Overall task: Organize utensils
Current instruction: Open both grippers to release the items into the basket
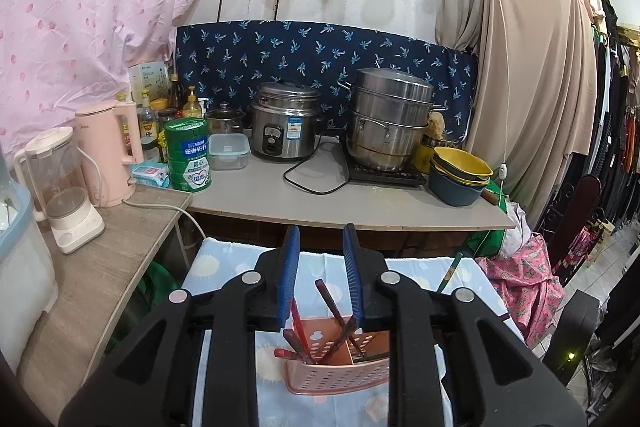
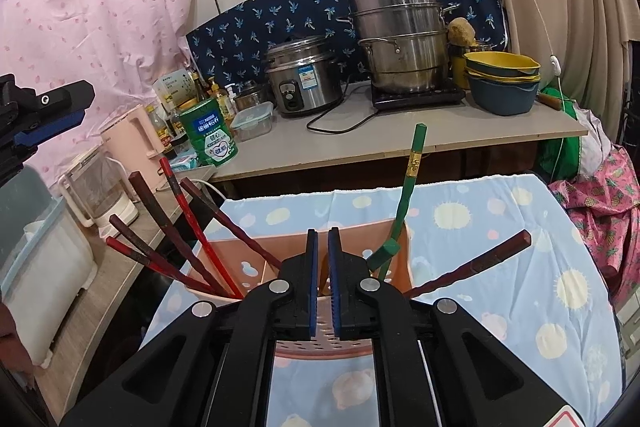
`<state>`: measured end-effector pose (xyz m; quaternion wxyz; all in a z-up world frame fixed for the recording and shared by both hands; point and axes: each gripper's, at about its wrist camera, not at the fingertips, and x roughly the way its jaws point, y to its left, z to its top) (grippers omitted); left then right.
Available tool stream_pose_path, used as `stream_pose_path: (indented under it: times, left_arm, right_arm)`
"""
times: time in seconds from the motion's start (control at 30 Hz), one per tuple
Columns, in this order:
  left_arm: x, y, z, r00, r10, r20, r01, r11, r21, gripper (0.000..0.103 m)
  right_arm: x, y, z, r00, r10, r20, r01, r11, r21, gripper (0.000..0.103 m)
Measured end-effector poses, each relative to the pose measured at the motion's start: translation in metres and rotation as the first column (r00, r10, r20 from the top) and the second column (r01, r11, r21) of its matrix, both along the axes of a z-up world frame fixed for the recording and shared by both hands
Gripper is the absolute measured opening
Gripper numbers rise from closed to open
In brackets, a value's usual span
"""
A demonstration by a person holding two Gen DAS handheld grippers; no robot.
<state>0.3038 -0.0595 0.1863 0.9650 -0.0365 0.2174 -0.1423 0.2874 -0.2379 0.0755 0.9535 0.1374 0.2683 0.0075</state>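
A pink perforated utensil holder stands on the blue patterned cloth; it also shows in the right wrist view. Several red and dark chopsticks lean in its left compartment. A green utensil stands in its right compartment, and one dark chopstick sticks out to the right. My left gripper is open and empty, above the holder. My right gripper is just above the holder's near rim, its jaws nearly closed with a narrow gap and nothing between them.
Behind is a counter with a rice cooker, a steel steamer pot, stacked bowls, a green tin and bottles. A side shelf at left holds a pink kettle and a blender.
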Motion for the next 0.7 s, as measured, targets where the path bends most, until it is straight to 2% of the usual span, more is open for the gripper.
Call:
stream_pose_path:
  times: [0.17,0.3,0.37,0.43,0.7]
  left_arm:
    - [-0.005,0.001,0.001,1.000,0.003,0.001,-0.003,1.000,0.000,0.029]
    - [-0.011,0.002,0.000,1.000,0.002,-0.003,-0.002,1.000,0.005,0.030]
    - [-0.016,0.003,-0.001,1.000,0.000,-0.007,0.000,1.000,0.004,0.031]
    - [-0.021,0.004,-0.003,1.000,0.001,-0.011,-0.001,1.000,0.005,0.034]
    - [-0.049,0.004,-0.018,0.999,-0.009,-0.042,0.009,1.000,0.020,0.045]
  right_arm:
    - [-0.003,0.000,0.001,1.000,0.001,0.000,-0.001,1.000,-0.002,0.007]
    - [-0.009,0.001,0.003,1.000,0.005,-0.001,-0.005,1.000,0.002,0.008]
    - [-0.016,0.002,0.003,1.000,0.005,-0.001,-0.005,1.000,0.005,0.010]
    - [-0.024,0.003,0.003,1.000,0.005,-0.002,-0.005,1.000,0.007,0.017]
    - [-0.059,0.005,-0.002,1.000,-0.001,-0.012,0.001,1.000,0.011,0.022]
